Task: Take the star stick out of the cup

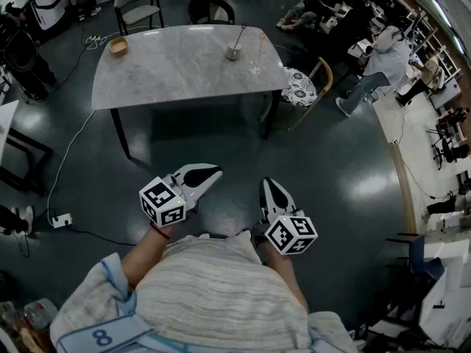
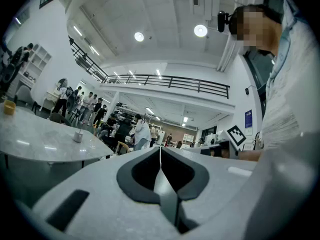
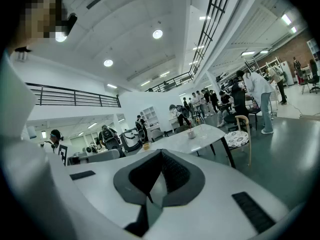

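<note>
Far ahead on the grey marble table [image 1: 169, 68] stands a small pale cup [image 1: 233, 51] with a thin star stick [image 1: 240, 34] leaning out of it. A clear glass [image 1: 255, 68] with another thin stick stands just right of it. My left gripper [image 1: 213, 175] and right gripper [image 1: 268, 186] hang close to my body over the dark floor, well short of the table. Both are shut with nothing between the jaws. The cup [image 2: 77, 136] appears small in the left gripper view, and the cup [image 3: 191, 133] also appears in the right gripper view.
A small wooden bowl [image 1: 118, 46] sits at the table's far left corner. Chairs stand behind the table, and one with a patterned cushion [image 1: 300, 87] at its right end. A cable and power strip [image 1: 60, 219] lie on the floor at left. People sit and stand farther off.
</note>
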Available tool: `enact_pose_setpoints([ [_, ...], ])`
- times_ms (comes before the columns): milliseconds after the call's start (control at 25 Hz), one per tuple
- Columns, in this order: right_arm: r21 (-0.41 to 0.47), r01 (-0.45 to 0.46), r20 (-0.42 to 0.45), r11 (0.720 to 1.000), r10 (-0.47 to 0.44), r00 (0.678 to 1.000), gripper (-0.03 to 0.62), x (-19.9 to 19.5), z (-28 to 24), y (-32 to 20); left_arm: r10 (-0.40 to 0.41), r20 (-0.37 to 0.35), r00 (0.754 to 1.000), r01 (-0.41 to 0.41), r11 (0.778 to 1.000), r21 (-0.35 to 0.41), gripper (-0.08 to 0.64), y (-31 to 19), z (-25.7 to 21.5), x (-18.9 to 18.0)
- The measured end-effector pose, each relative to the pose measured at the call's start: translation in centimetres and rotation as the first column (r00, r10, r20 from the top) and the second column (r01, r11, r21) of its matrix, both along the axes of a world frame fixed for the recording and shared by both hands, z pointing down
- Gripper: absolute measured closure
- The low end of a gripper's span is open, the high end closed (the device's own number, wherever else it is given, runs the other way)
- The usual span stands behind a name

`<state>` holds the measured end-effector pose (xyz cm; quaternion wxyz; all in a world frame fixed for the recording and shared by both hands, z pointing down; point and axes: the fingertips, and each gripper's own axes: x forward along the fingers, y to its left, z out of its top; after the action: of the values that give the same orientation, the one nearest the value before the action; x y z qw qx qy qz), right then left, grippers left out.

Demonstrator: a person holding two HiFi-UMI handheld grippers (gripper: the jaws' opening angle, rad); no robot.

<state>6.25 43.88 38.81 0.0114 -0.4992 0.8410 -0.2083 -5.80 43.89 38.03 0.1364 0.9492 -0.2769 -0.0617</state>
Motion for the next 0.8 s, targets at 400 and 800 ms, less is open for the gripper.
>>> enact_pose_setpoints([
  [400, -0.011, -0.001, 0.005, 1.0, 0.001, 1.0, 0.584, 0.2, 0.6, 0.0, 0.01, 0.006, 1.0, -0.01, 1.0, -0.015, 0.541, 0.2, 0.5, 0.2],
  [800, -0.023, -0.001, 0.008, 1.0, 0.001, 1.0, 0.584, 0.5, 1.1, -0.6, -0.013, 0.002, 1.0, 0.013, 0.999, -0.033, 0.541, -0.6, 1.1, 0.0],
])
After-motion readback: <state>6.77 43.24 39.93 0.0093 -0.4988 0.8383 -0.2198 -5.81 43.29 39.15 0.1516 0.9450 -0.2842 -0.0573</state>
